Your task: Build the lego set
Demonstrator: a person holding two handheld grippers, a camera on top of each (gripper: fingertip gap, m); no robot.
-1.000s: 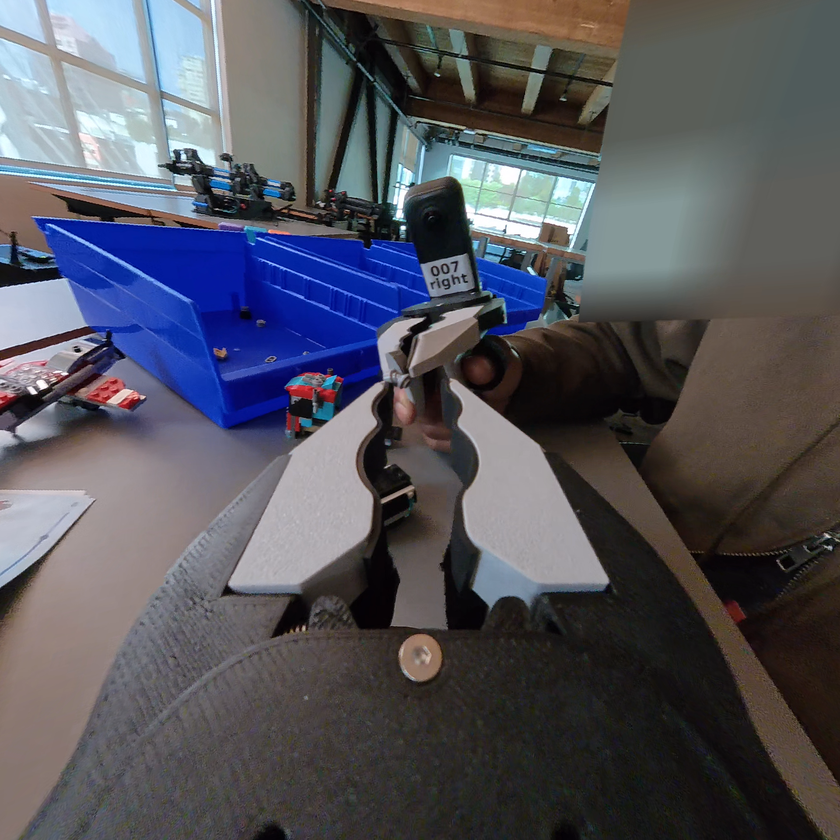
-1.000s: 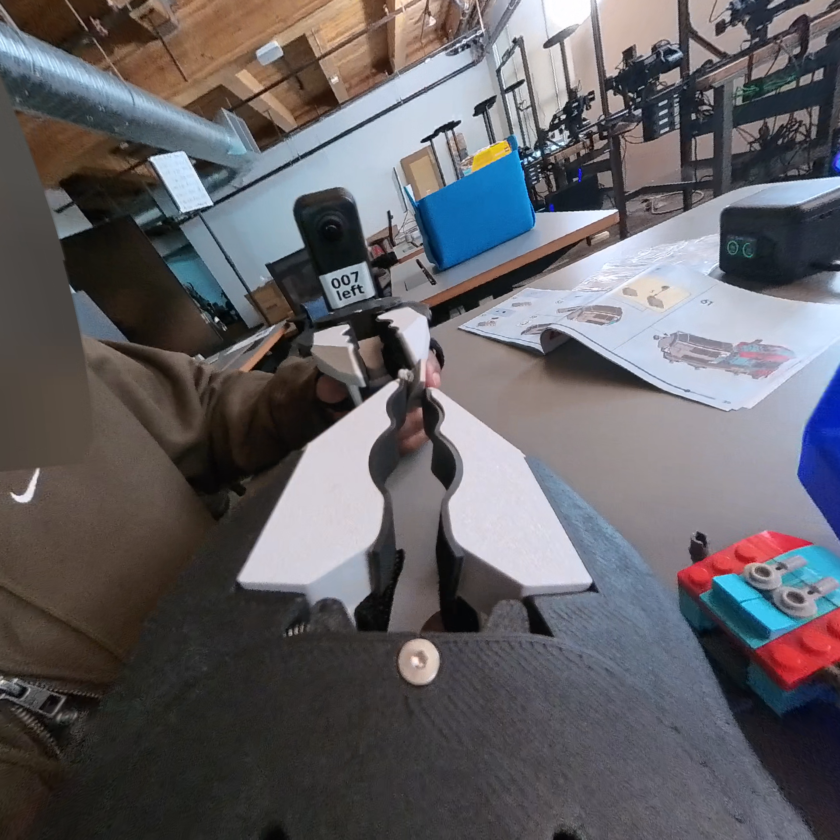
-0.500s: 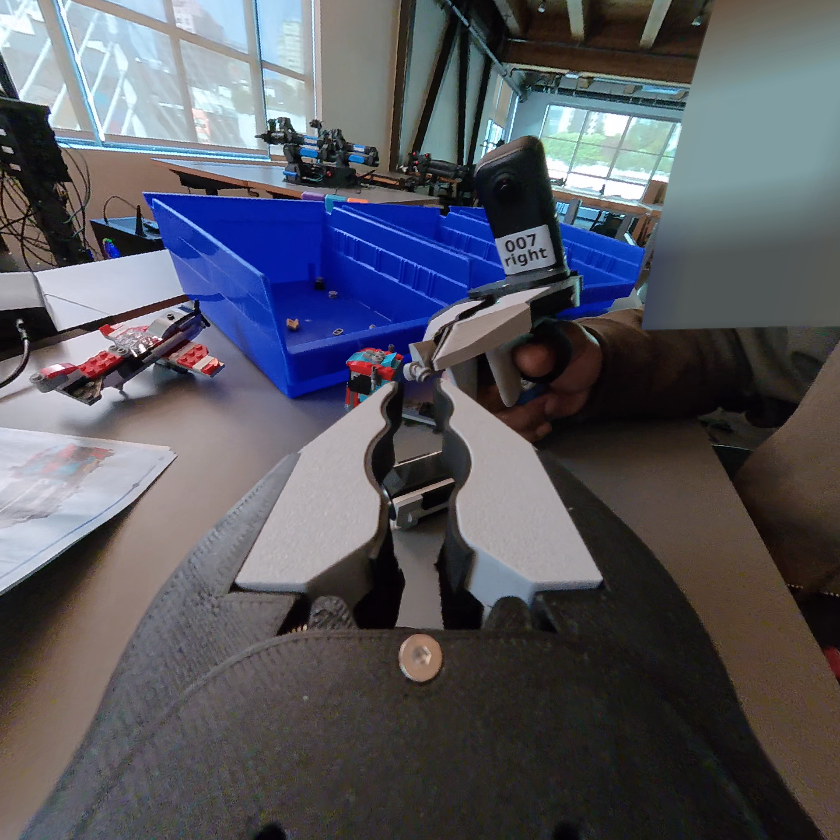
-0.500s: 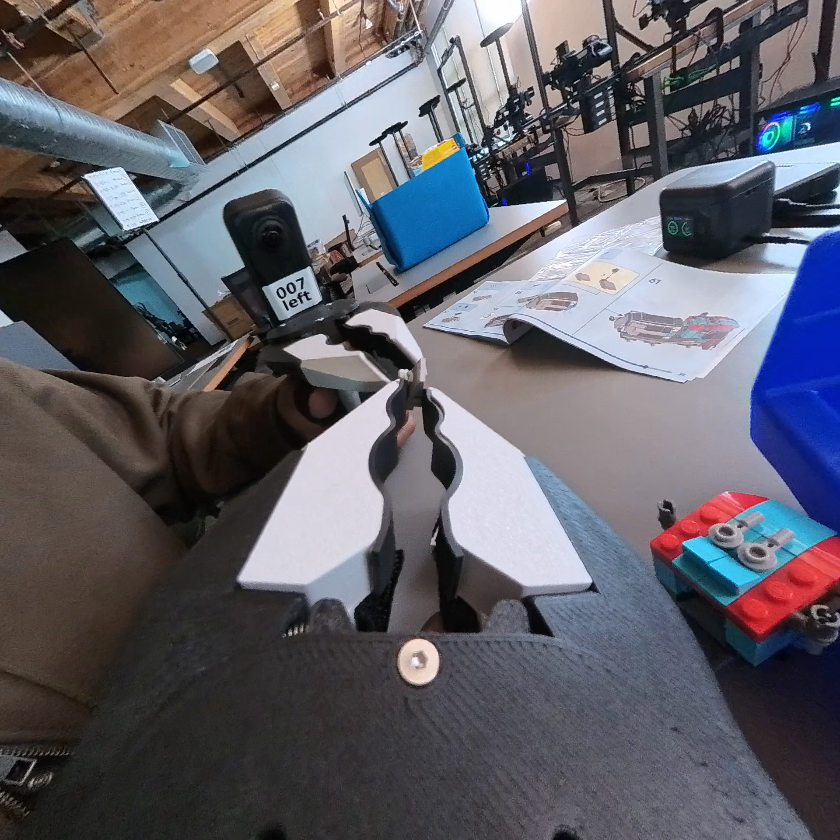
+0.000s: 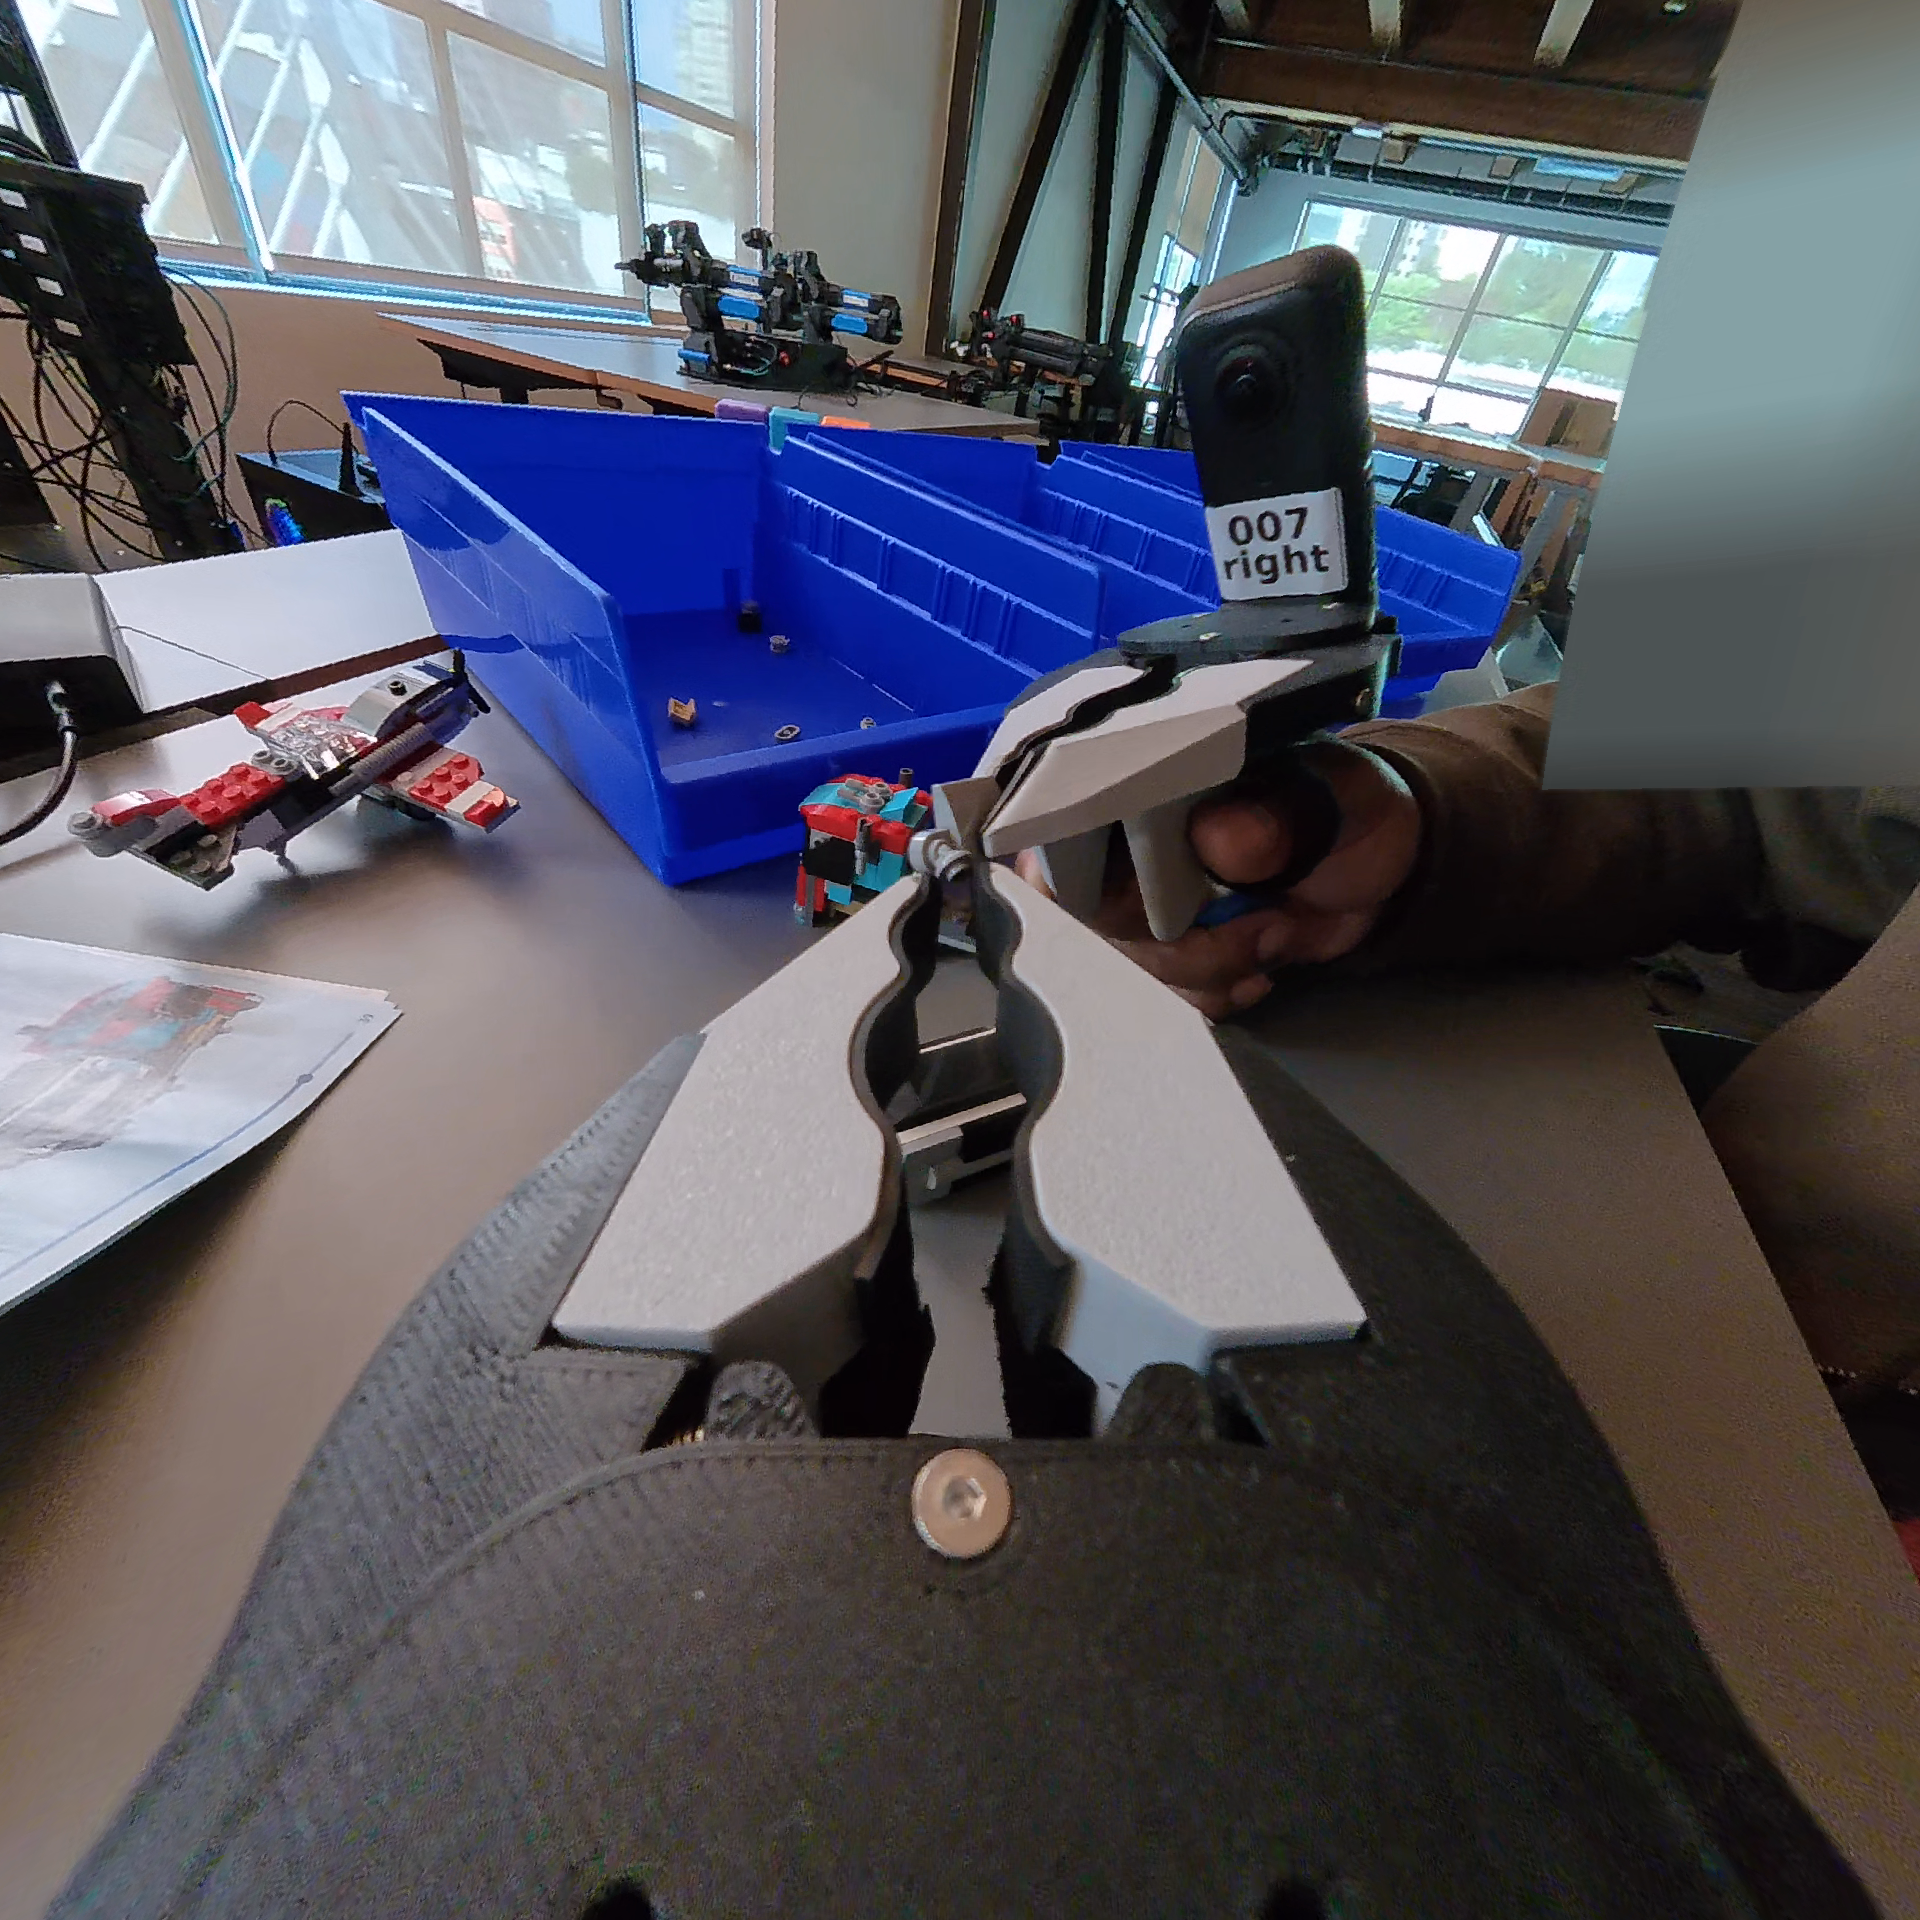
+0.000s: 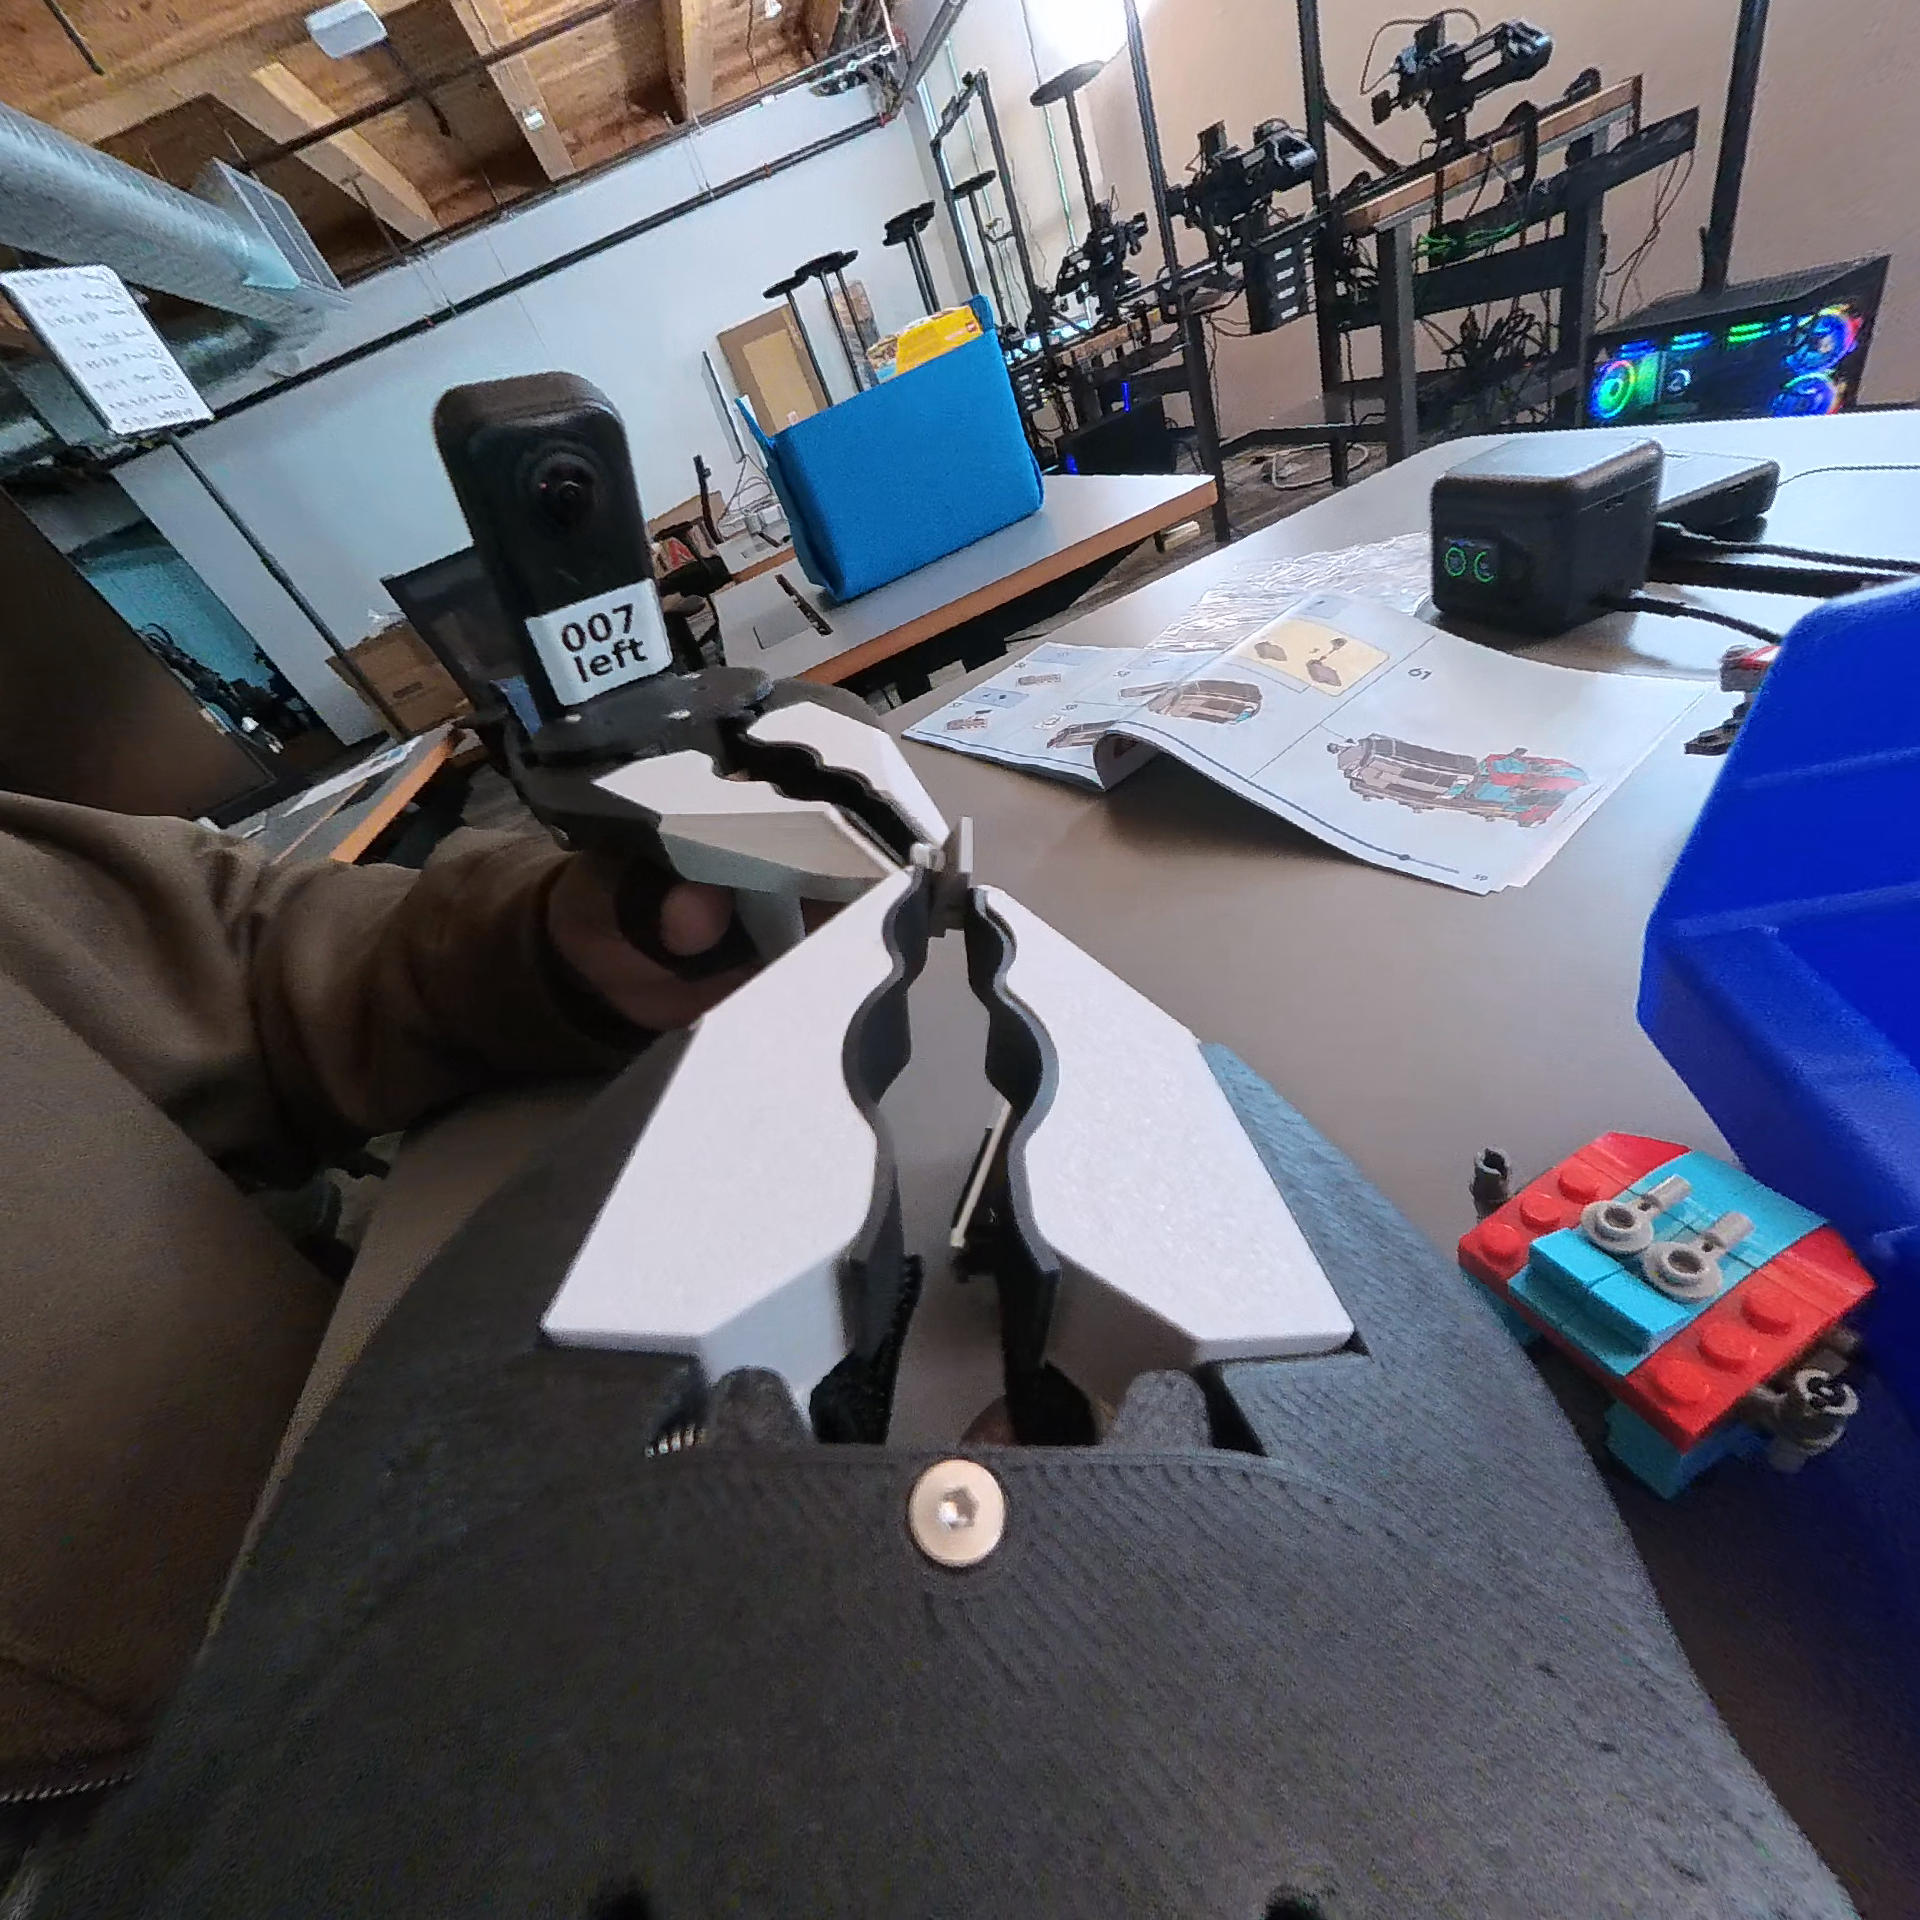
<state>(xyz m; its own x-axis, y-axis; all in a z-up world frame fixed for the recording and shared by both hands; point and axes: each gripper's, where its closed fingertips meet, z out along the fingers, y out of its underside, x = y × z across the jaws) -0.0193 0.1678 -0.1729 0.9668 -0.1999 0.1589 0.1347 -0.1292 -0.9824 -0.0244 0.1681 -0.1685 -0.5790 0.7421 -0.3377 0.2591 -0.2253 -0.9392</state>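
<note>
Your left hand-held gripper (image 5: 951,891) and right hand-held gripper (image 6: 940,883) meet tip to tip above the worktop (image 5: 520,997). The right is clamped on a small grey brick piece (image 6: 951,868); the left's nearly closed tips pinch its studded end. A red-and-teal brick model (image 5: 854,847) stands just beyond, before the blue bin (image 5: 727,582).

A small brick model (image 5: 857,844) is being kept on the table (image 5: 520,966) just before the bin (image 5: 582,582). At nine o'clock of it a brick aircraft (image 5: 301,774) is lying, a booklet (image 5: 156,1060) nearer at eight.
</note>
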